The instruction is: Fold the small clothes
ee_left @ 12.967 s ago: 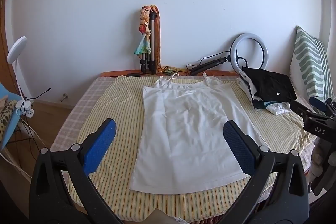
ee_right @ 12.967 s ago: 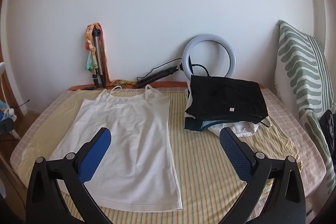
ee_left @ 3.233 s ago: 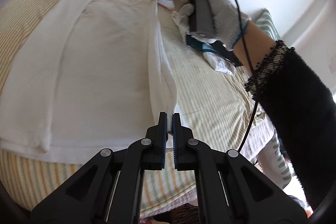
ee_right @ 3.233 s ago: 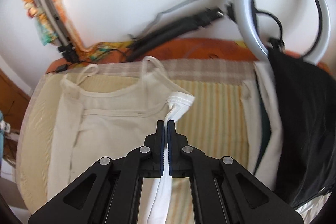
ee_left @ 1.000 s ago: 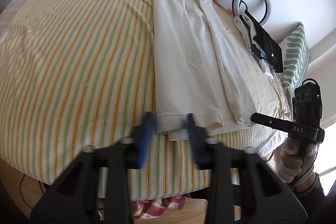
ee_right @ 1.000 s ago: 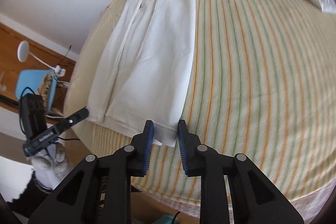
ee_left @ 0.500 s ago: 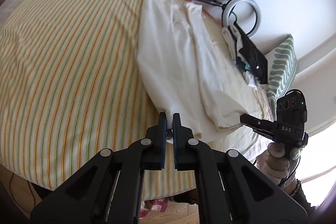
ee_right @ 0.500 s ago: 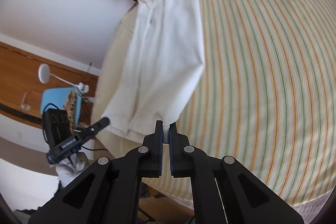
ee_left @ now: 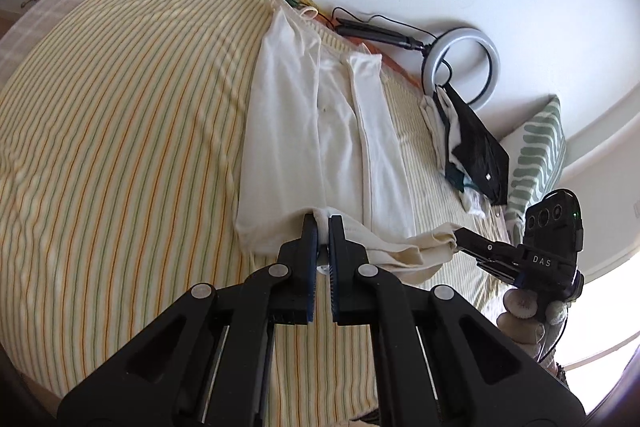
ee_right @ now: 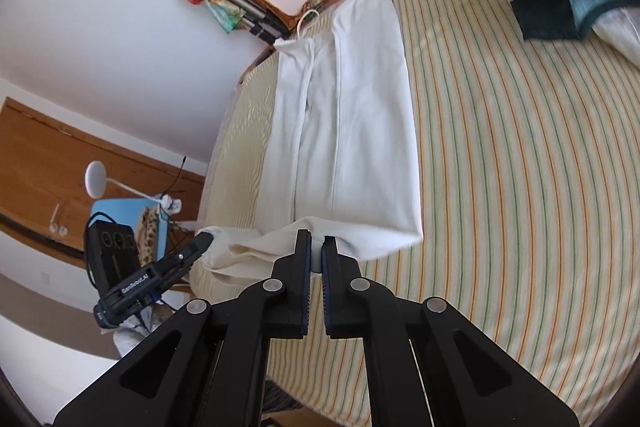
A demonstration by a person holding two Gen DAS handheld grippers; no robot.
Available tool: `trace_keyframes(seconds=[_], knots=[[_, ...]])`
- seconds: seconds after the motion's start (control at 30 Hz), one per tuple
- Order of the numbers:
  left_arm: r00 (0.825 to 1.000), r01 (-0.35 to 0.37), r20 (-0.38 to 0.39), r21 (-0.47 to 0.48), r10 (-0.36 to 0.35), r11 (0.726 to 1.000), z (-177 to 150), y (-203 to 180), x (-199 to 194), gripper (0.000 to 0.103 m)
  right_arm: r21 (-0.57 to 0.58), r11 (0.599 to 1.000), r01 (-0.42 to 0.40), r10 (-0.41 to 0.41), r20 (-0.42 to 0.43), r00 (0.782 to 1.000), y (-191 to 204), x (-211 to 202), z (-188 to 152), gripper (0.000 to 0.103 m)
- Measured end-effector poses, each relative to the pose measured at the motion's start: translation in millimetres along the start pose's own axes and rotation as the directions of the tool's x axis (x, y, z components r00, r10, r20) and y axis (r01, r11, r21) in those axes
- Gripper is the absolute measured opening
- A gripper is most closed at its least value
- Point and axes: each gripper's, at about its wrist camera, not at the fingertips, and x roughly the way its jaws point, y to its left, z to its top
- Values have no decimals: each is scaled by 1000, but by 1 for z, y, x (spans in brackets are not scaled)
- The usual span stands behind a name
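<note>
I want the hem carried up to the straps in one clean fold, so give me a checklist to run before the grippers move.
1. Left gripper grip on the hem: ok, jaws shut on the white camisole.
2. Right gripper grip on the hem: ok, jaws shut on the other hem corner.
3. Side panels folded inward: ok, both long edges lie over the middle, making a narrow strip.
4. Hem taut between the grippers: not ok, the cloth sags and bunches there.
5. Straps lying flat at the far end: cannot tell, one loop sticks out past the top edge.
6. Fold path clear: ok, the pile of dark clothes sits apart on the striped bed cover.
</note>
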Motion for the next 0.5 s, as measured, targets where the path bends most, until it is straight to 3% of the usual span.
trace_keyframes(seconds=[0.5], knots=[[997,-77,13,8,77,997,35,15,40,3,-7,998,67,-67,18,998,-26,37,38,4]])
